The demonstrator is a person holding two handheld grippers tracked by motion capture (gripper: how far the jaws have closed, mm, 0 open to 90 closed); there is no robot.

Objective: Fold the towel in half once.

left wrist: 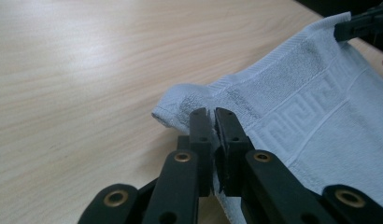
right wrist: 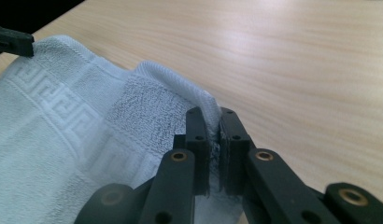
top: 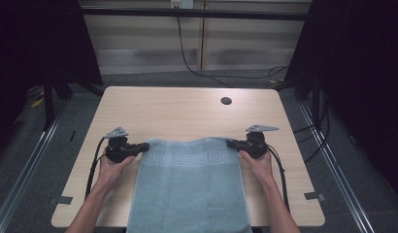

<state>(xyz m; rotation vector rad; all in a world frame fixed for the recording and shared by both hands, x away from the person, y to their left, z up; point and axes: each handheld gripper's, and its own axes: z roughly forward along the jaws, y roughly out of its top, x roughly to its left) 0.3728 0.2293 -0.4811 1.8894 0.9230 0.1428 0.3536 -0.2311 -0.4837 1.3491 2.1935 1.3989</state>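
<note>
A light blue towel [top: 190,187] with a woven key-pattern band lies flat on the wooden table [top: 187,111], its near end hanging over the front edge. My left gripper [top: 146,145] is shut on the towel's far left corner [left wrist: 180,105], the cloth pinched between its jaws. At the far right corner [right wrist: 199,100], my right gripper [top: 230,143] is shut on the towel in the same way. Each hand rests on the table beside the towel. The other gripper's black tip shows at the far corner in each gripper view.
A round cable hole [top: 226,101] sits in the table's far right part. Bare wood stretches beyond the towel to the far edge. Black cables [top: 92,172] trail from both grippers toward the front. Dark floor and metal rails [top: 29,160] flank the table.
</note>
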